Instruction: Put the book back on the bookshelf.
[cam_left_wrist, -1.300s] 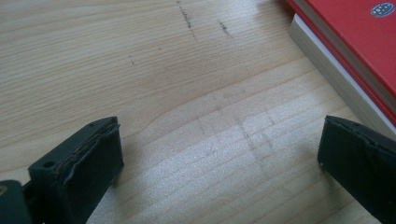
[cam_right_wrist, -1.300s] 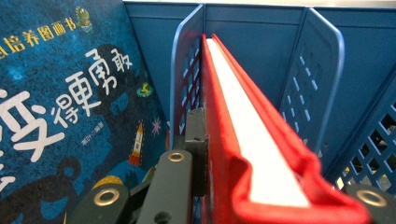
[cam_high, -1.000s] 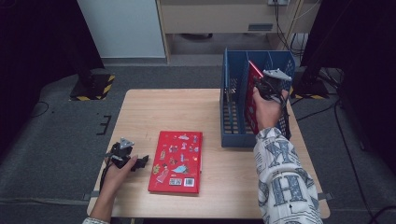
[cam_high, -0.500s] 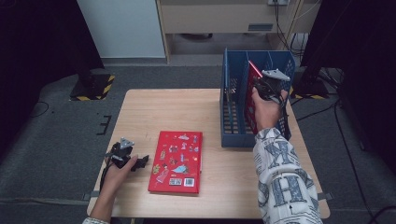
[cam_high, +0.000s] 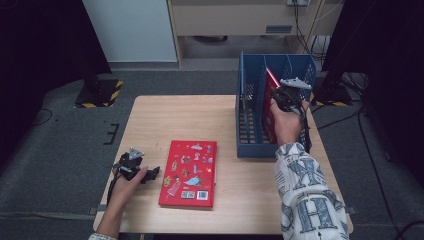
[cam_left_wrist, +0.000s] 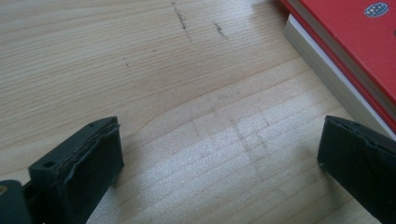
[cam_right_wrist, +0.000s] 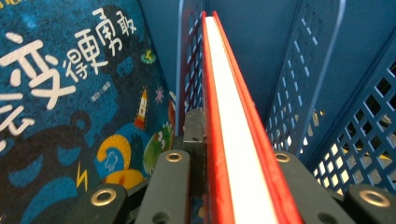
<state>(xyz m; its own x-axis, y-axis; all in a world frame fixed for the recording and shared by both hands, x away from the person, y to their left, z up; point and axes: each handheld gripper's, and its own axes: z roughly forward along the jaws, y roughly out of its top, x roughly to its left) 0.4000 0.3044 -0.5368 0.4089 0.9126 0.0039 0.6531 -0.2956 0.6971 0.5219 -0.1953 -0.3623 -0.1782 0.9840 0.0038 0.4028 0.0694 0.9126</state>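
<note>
the table (cam_high: 225, 120) carries a blue rack (cam_high: 250, 145) at its right side, with slotted walls and dividers. inside the rack, the right gripper (cam_high: 289, 95) holds a red book (cam_right_wrist: 224, 116) upright by its edge, tilted a little, between two dividers. in the right gripper view a second book with a dark blue cover (cam_right_wrist: 70, 93) stands in the next compartment, just beside the divider.

to do this step well, i think the red book should go down straight into its own compartment, its lower edge clear of the divider, and be let go only when it rests on the rack floor.

another red book (cam_high: 189, 172) lies flat near the front edge of the table. the left gripper (cam_high: 150, 174) rests on the table just beside it.

the right jaws are clenched on the red book, one on each cover. the left jaws stand wide apart and hold nothing; the book edge (cam_left_wrist: 336, 70) is near one jaw, not touching it.
</note>
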